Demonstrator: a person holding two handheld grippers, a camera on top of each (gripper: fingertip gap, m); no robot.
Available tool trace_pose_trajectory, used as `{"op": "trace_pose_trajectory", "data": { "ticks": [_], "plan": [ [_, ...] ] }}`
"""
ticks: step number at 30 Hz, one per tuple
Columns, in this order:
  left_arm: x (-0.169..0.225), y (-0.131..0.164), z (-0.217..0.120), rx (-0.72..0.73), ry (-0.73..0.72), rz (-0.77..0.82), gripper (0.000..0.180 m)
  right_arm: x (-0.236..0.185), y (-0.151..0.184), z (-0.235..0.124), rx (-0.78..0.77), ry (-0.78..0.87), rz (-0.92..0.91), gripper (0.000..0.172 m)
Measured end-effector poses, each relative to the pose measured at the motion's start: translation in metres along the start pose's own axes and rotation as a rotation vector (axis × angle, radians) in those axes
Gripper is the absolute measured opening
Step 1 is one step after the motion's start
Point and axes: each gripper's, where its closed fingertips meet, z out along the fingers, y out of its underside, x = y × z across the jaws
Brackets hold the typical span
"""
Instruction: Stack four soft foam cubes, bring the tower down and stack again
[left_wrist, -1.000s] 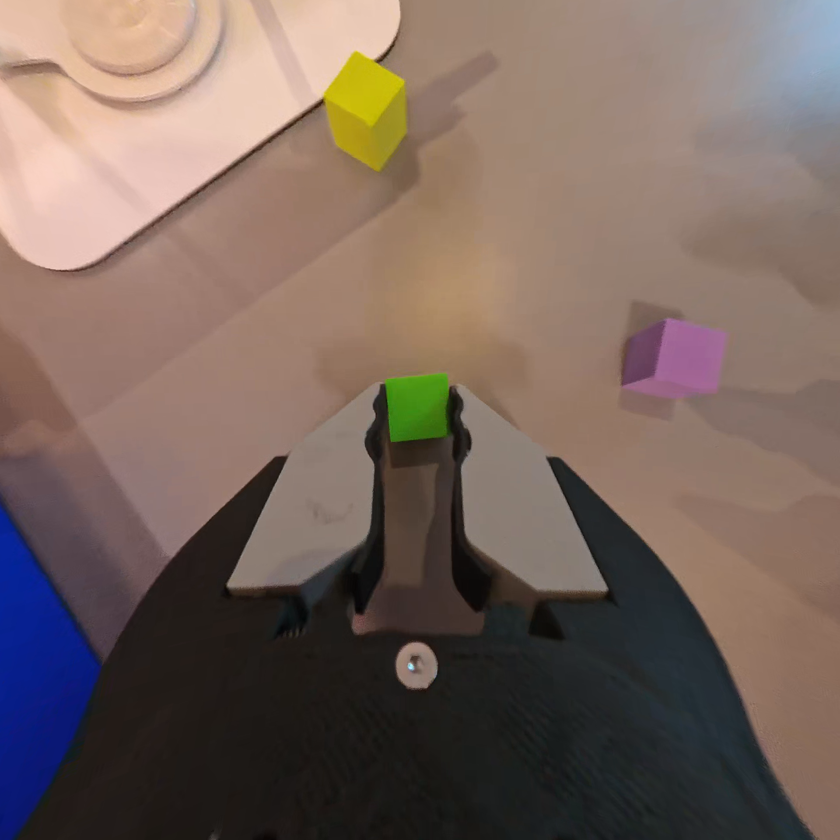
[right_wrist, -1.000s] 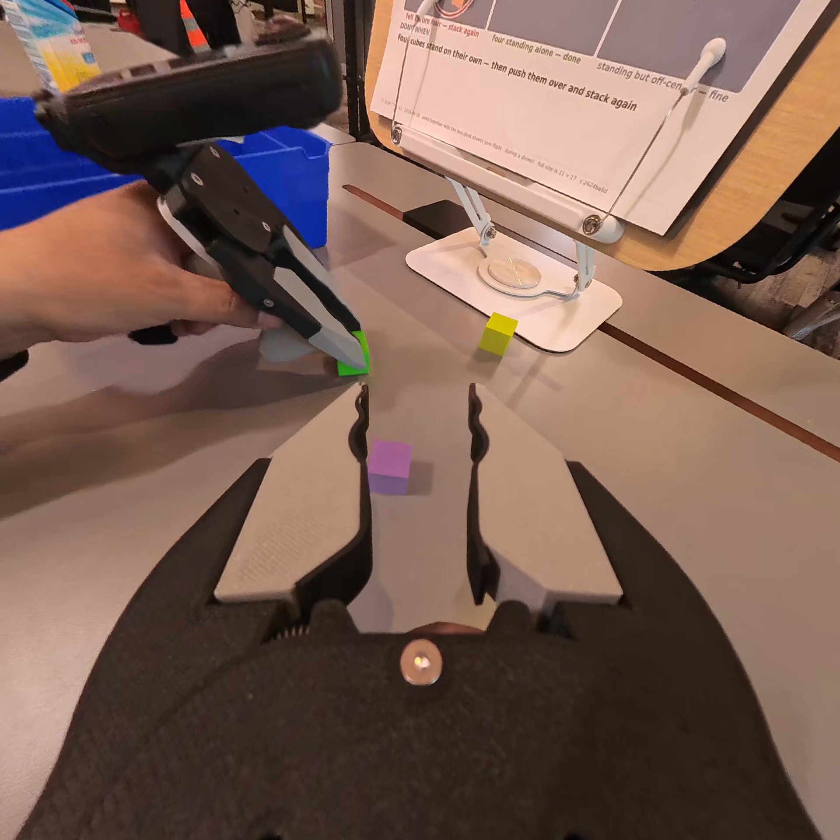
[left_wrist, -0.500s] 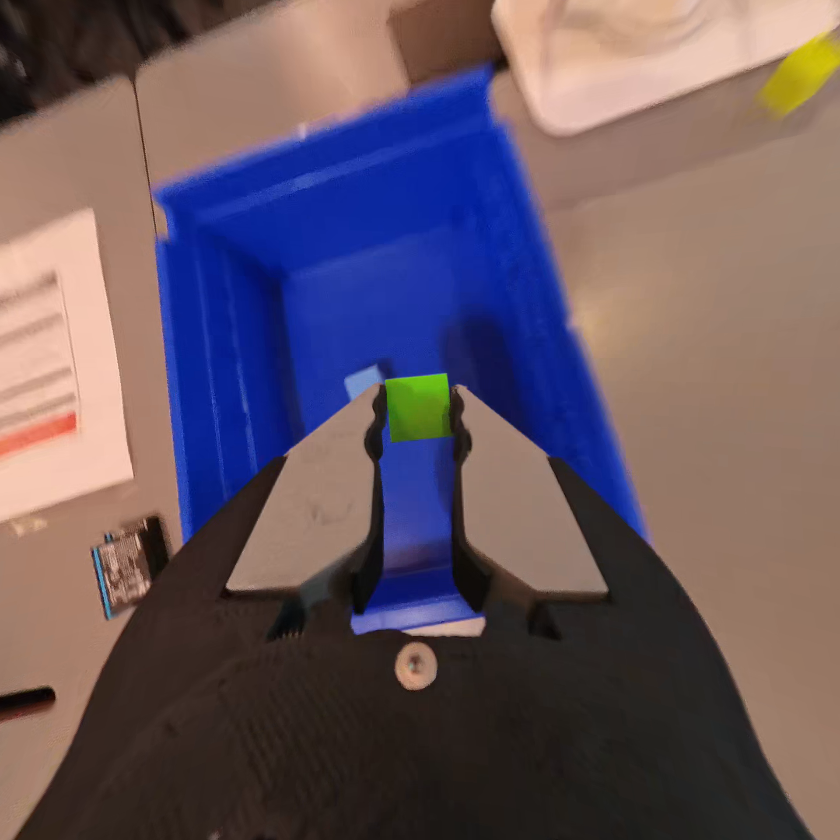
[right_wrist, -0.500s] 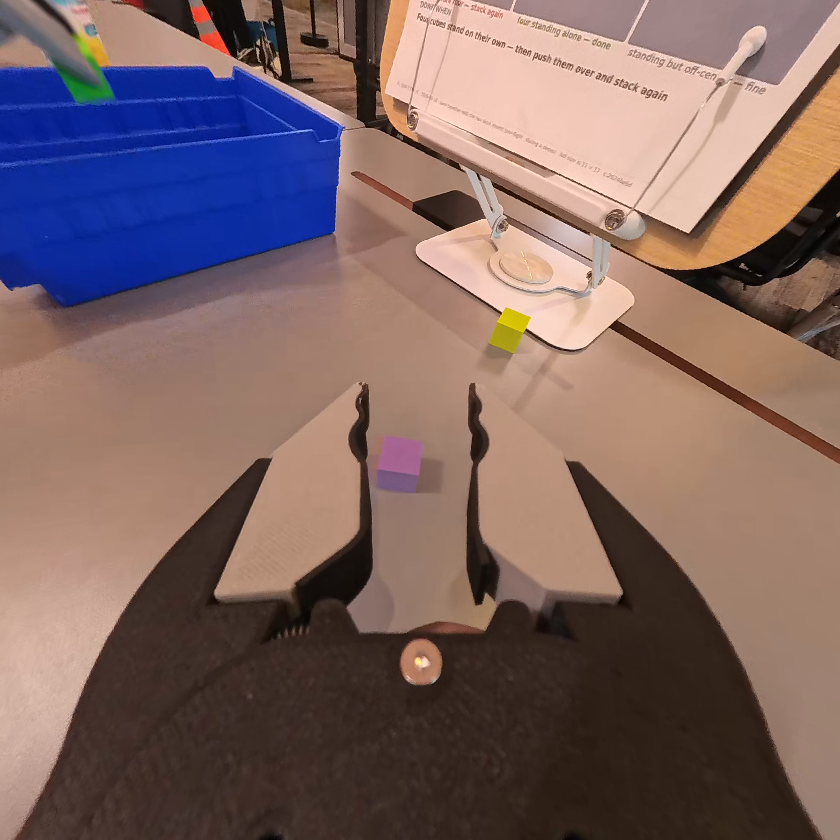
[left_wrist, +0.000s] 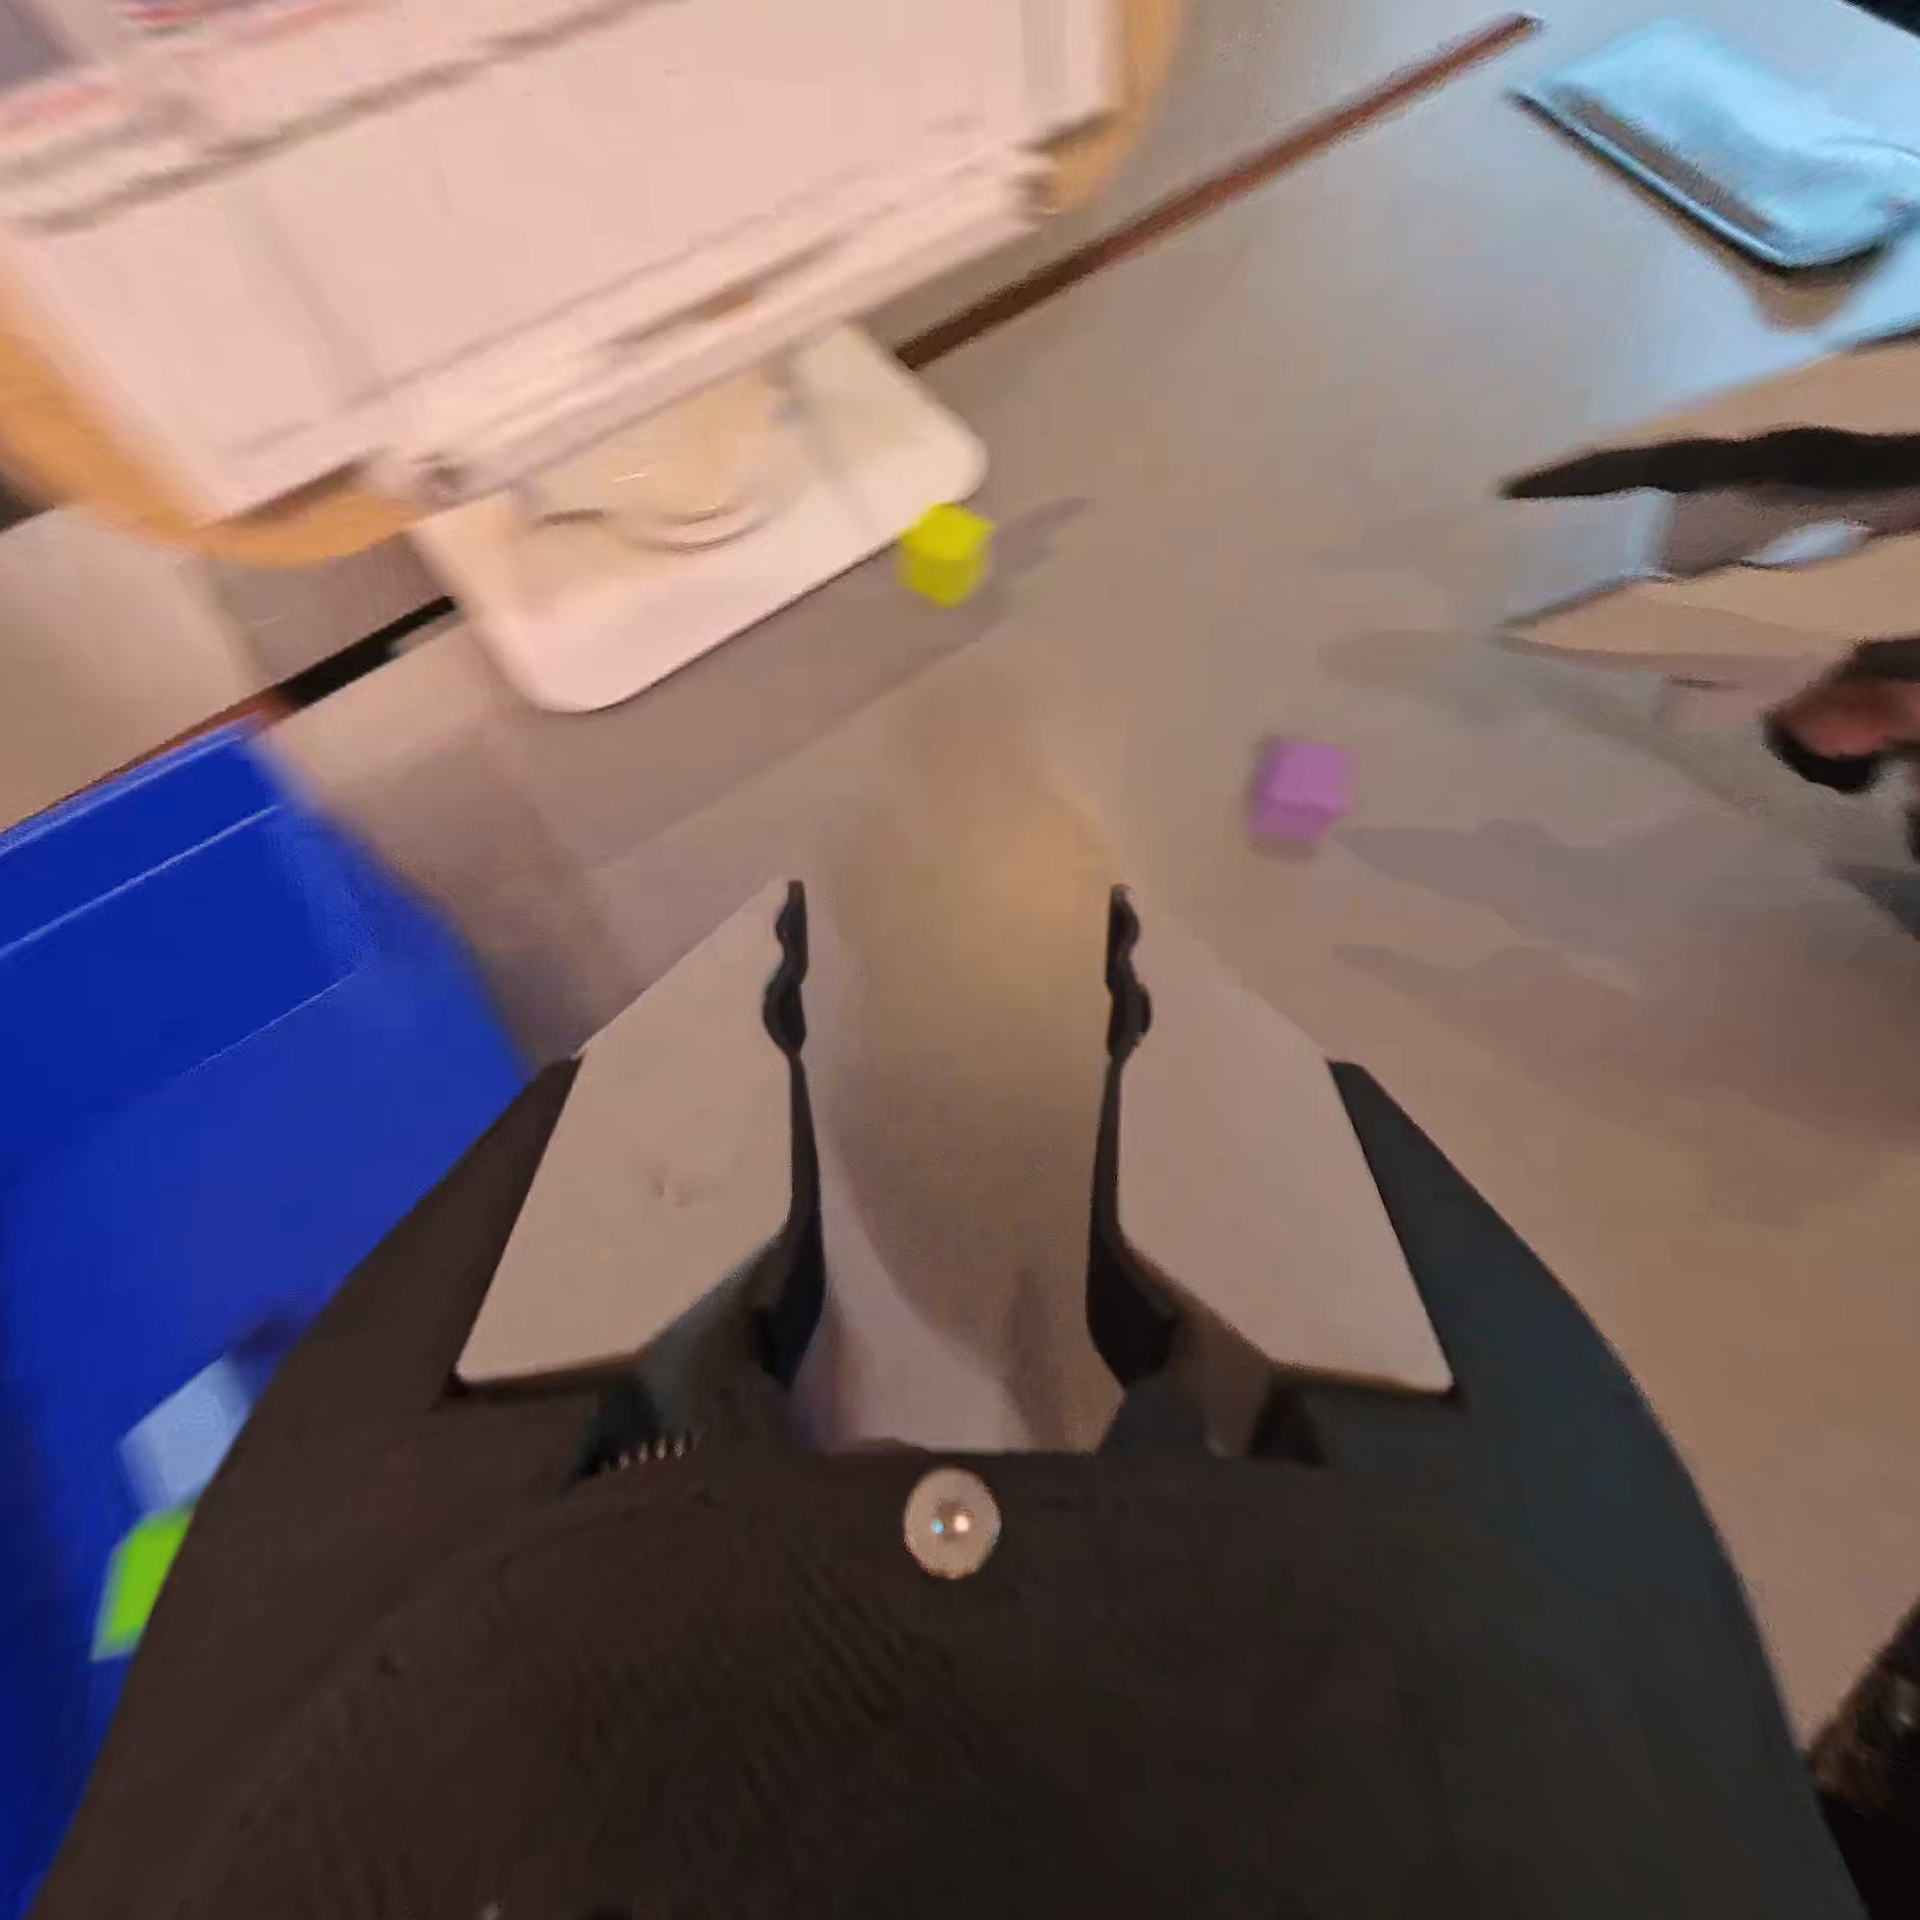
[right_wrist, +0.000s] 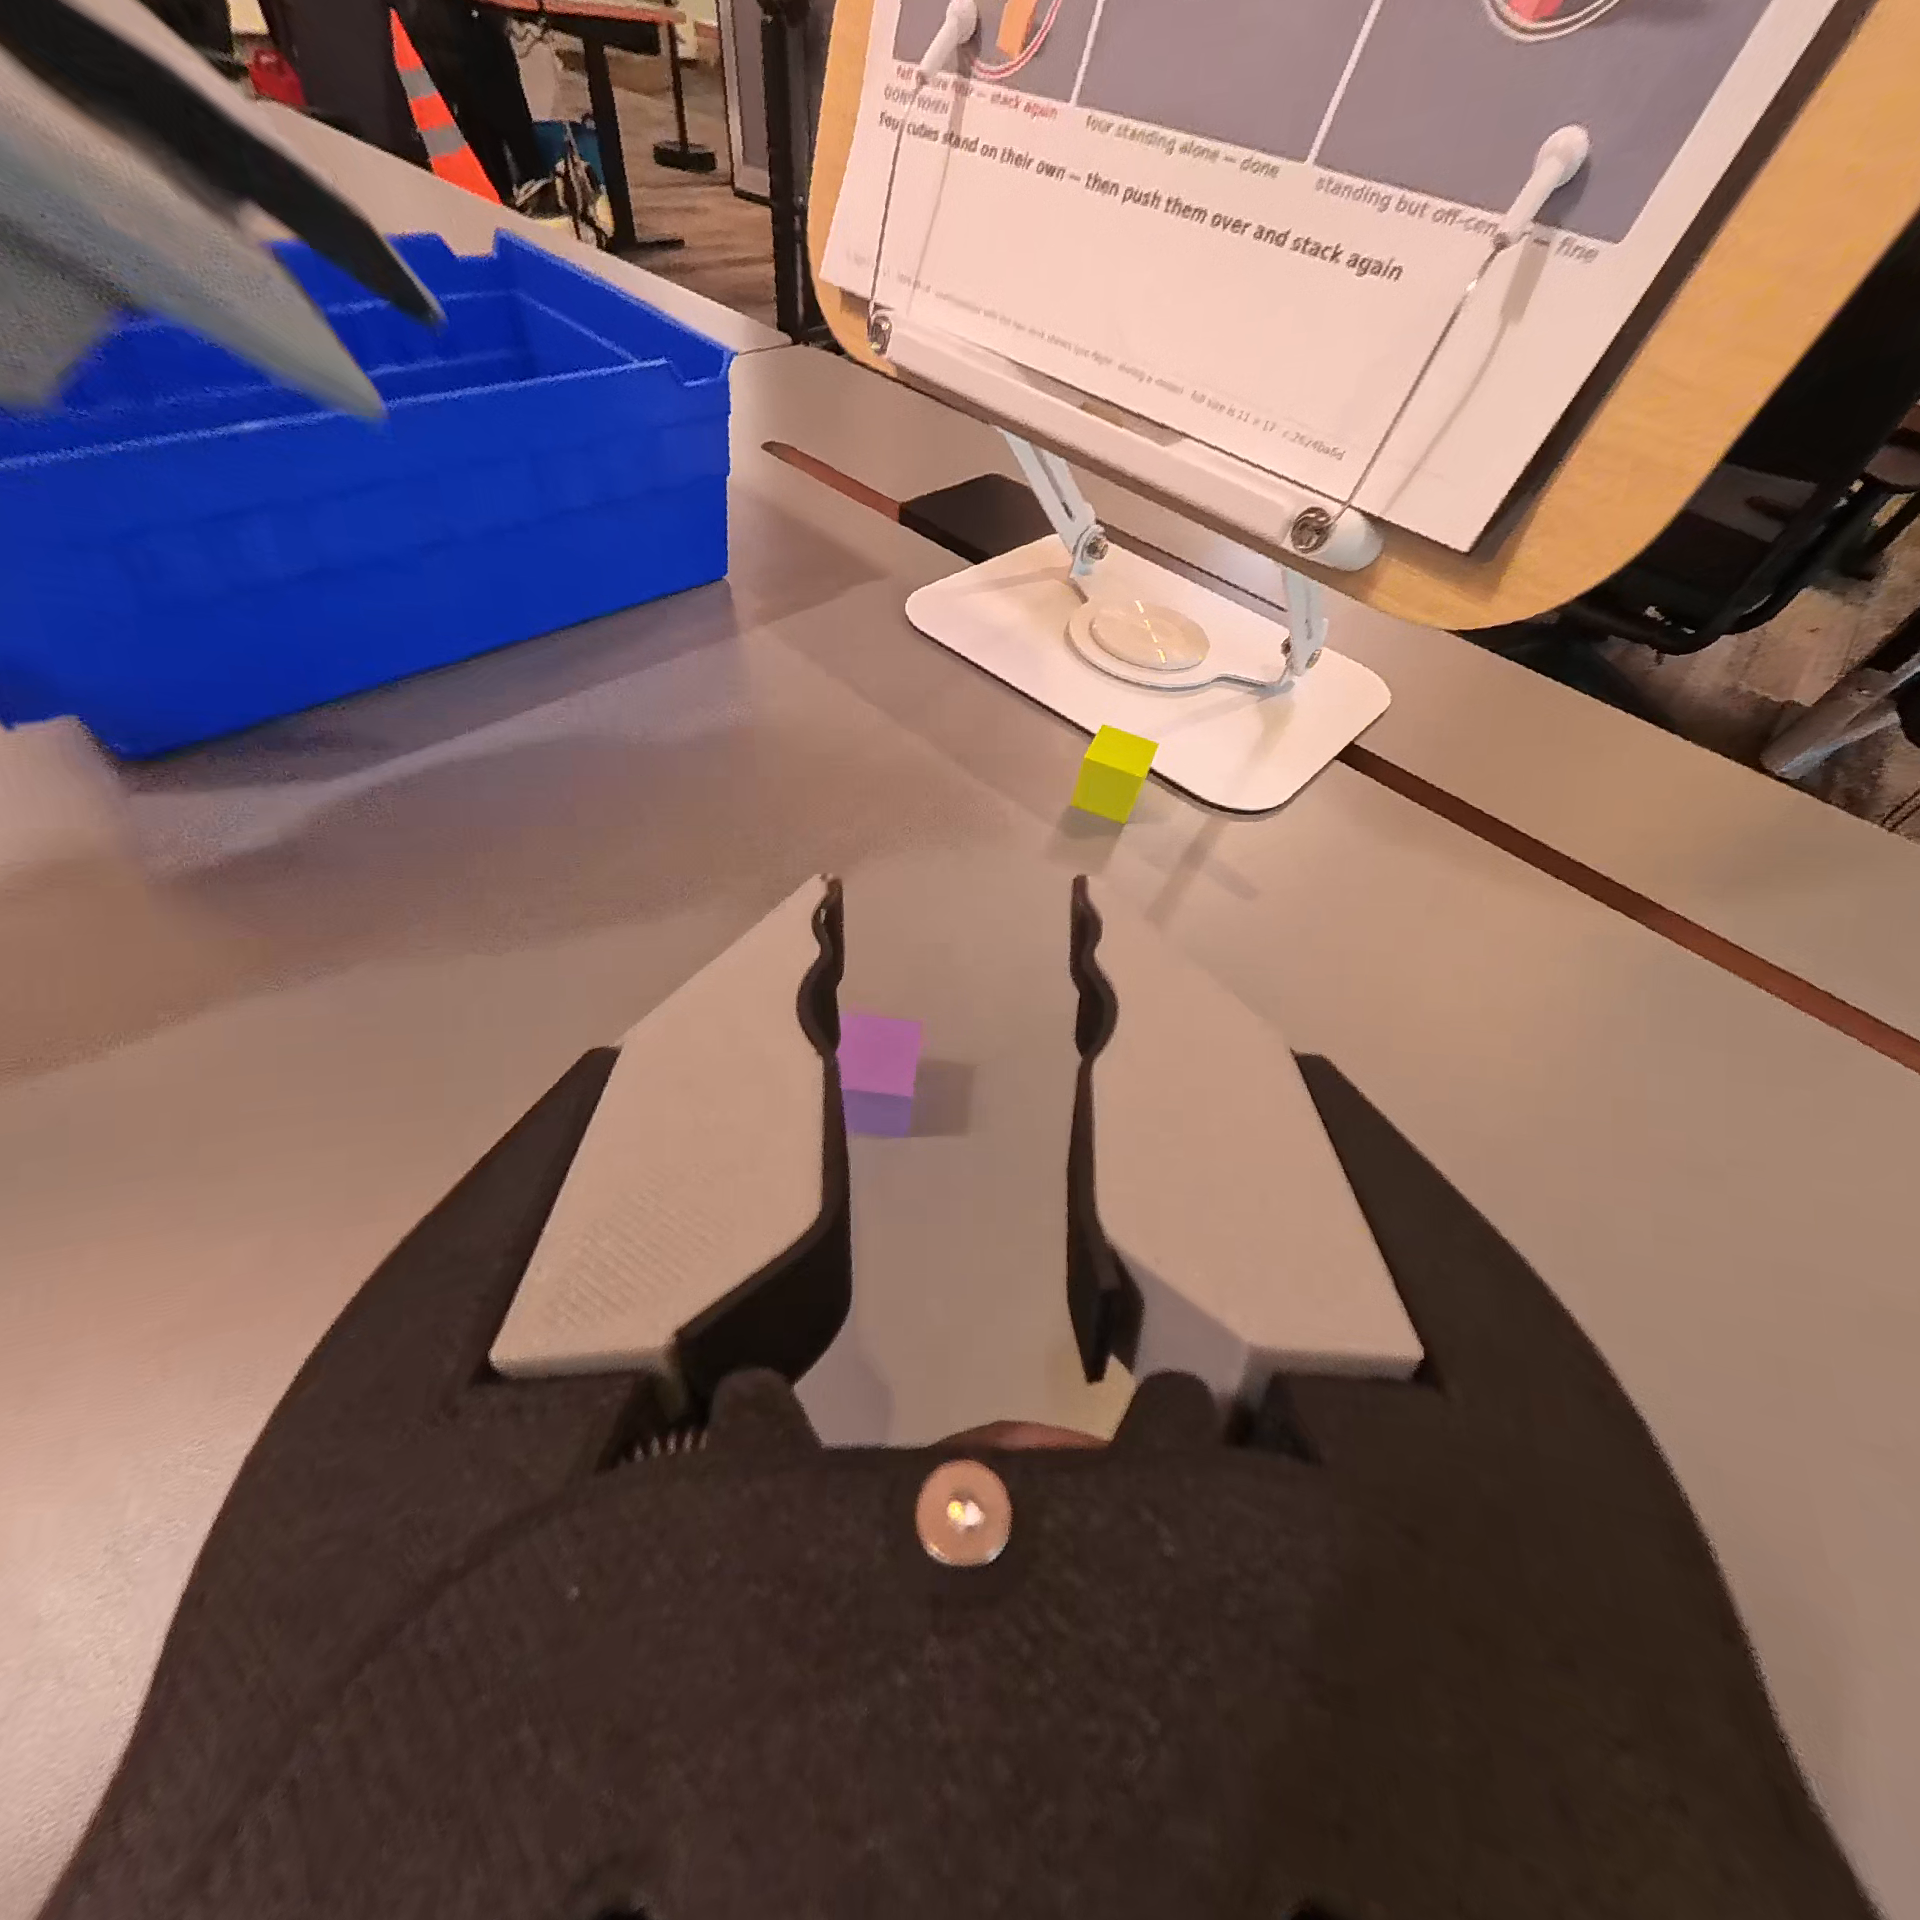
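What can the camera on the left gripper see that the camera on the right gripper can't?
Only the left wrist view shows a green cube lying in the blue bin, and a grey cloth-like thing far off on the table. Only the right wrist view shows an orange cone behind the table. Both show the yellow cube by the white stand base, the purple cube on the table, and each other's gripper. Both grippers are open and hold nothing.

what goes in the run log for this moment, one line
left gripper: open, empty | right gripper: open over purple cube | green cube: in blue bin | yellow cube: on table by stand base
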Motion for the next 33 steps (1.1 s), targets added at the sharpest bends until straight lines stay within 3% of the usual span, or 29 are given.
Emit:
{"op": "trace_pose_trajectory", "data": {
  "ticks": [4,8,10,11,12,13,17,21,23,26,28,31,33],
  "plan": [
    [0.085,0.009,0.074,-0.092,0.171,0.121,0.064,0.009,-0.001,-0.004,0.012,0.01,0.035,0.041],
    [0.116,0.033,0.14,-0.22,0.16,0.215,0.069,0.018,-0.002,-0.007,0.021,0.018,0.064,0.041],
    [0.125,0.038,0.16,-0.234,0.177,0.207,0.059,0.021,-0.003,-0.009,0.03,0.021,0.073,0.041],
    [0.13,0.041,0.165,-0.245,0.208,0.196,0.035,0.022,-0.003,-0.01,0.032,0.022,0.076,0.041],
    [0.133,0.042,0.167,-0.251,0.232,0.19,0.025,0.023,-0.004,-0.011,0.035,0.022,0.08,0.041],
    [0.13,0.043,0.167,-0.252,0.23,0.181,0.025,0.024,-0.005,-0.012,0.039,0.021,0.084,0.041],
    [0.097,0.029,0.138,-0.213,0.139,0.173,0.025,0.022,-0.007,-0.013,0.049,0.008,0.093,0.041],
    [0.019,-0.013,0.058,-0.058,-0.072,0.119,0.025,0.017,-0.006,-0.011,0.041,0.003,0.079,0.041],
    [-0.025,-0.018,0.014,-0.03,-0.164,0.071,0.025,0.015,-0.004,-0.009,0.033,0.0,0.071,0.041],
    [-0.101,-0.003,-0.032,-0.02,-0.321,-0.013,0.025,0.011,-0.002,-0.006,0.023,-0.006,0.064,0.041],
    [-0.143,0.026,-0.042,-0.067,-0.355,-0.114,0.026,0.009,0.0,-0.004,0.013,-0.008,0.054,0.041],
    [-0.163,0.074,-0.034,-0.169,-0.288,-0.292,0.067,0.007,0.002,-0.003,0.002,-0.003,0.038,0.041],
    [-0.164,0.083,-0.028,-0.176,-0.304,-0.288,0.07,0.007,0.002,-0.003,0.003,0.001,0.032,0.041]
  ]
}}
